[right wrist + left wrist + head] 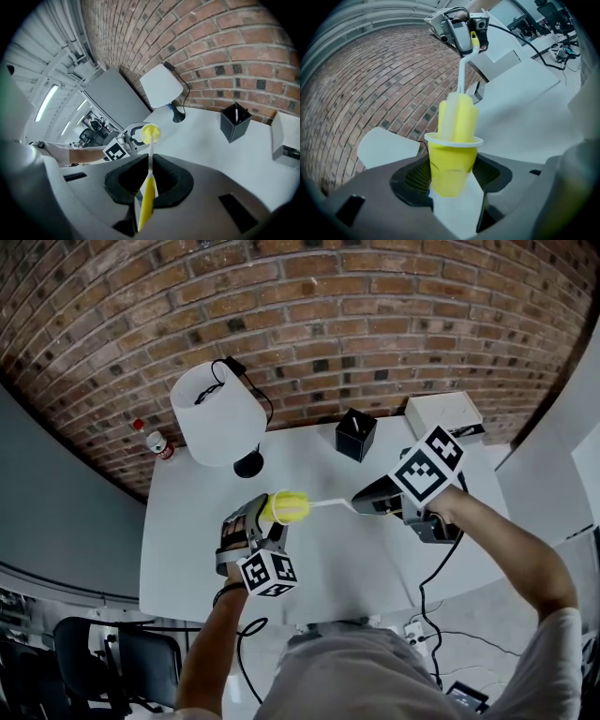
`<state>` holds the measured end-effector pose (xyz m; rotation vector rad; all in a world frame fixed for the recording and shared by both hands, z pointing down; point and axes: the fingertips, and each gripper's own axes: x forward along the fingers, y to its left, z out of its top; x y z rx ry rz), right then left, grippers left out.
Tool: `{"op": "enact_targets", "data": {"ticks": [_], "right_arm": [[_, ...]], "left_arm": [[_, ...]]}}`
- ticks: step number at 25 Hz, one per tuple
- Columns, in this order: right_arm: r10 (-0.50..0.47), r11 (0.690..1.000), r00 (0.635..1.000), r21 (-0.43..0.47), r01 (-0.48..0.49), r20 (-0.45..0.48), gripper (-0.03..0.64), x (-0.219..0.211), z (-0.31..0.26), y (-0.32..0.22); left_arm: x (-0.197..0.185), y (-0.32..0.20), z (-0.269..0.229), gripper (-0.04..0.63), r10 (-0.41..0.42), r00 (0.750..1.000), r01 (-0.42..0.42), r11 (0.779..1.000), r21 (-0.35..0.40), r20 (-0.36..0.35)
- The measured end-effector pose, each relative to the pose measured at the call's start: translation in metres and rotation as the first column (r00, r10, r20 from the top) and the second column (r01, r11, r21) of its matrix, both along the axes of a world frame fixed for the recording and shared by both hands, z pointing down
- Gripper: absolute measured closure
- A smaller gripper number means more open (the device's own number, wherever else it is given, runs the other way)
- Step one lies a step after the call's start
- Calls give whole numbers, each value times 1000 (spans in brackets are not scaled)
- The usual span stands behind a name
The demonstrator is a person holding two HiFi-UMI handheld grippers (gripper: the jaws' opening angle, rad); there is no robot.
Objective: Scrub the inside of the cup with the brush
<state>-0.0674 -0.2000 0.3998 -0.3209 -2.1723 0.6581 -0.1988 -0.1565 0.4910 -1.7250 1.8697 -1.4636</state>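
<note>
A yellow cup [449, 166] with a white rim sits clamped between the pads of my left gripper [451, 174], tilted on its side toward the right above the white table [347, 554]. In the head view the cup [273, 509] is just ahead of that gripper [255, 538]. A brush with a yellow sponge head [459, 117] and thin white stem pokes into the cup's mouth. My right gripper [149, 183] is shut on the brush's yellow handle [146, 201]. From there the sponge head [151, 133] fills the cup opening. In the head view the right gripper [375, 495] is to the cup's right.
A white table lamp [216, 413] stands at the table's back left. A black pen holder [356, 434] and a white box [442, 413] sit along the brick wall. A small bottle [159, 443] is beyond the left edge. Cables hang off the front.
</note>
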Motion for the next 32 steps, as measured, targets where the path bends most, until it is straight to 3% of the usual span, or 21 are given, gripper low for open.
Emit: {"op": "enact_targets", "data": {"ticks": [12,15,18,25,27,32], "right_arm": [[-7,999,1000,33,6,18,592,9,-3,-7],[-38,994,999,104,34,39,592,11,-5,-8],[-107,964,993,251,90,55,592,13,-8,-8],[-281,810,957,551,201,65,592,12,-21,-3],[-355,735,933,635,238,63,592,12,-26,4],[-486,497,874,818,291,-15,592,13,-33,14]], "left_arm": [[-10,5,7,318,-26,999,26,1000,-14,-42],[-11,5,9,318,-35,997,33,999,-23,-70],[-12,5,11,318,-37,995,34,999,-32,-92],[-8,4,15,318,-27,991,21,999,-46,-130],[-7,4,15,318,-22,990,15,999,-52,-136],[-4,3,14,318,-4,987,-7,998,-62,-162]]}}
